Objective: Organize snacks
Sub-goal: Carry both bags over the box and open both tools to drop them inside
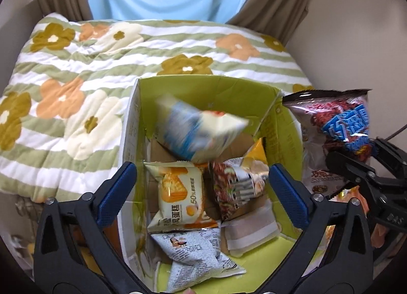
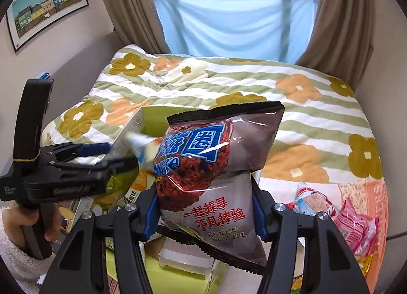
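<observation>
A: Where is your left gripper sitting?

B: It is hovering above the green-lined cardboard box on the bed. Its blue-padded fingers are spreading wide apart and gripping nothing. A blurred white-and-blue snack packet is showing in mid-air between them and the box floor, touching neither finger.

A: What is lying in the box?

B: A yellow cake packet, a newsprint-patterned packet and a dark noodle-style packet are resting side by side.

A: And your right gripper?

B: Its fingers are closing on the lower part of a brown chocolate snack bag, holding it upright just beside the box. Pink packets are lying on the floral quilt to its right.
</observation>
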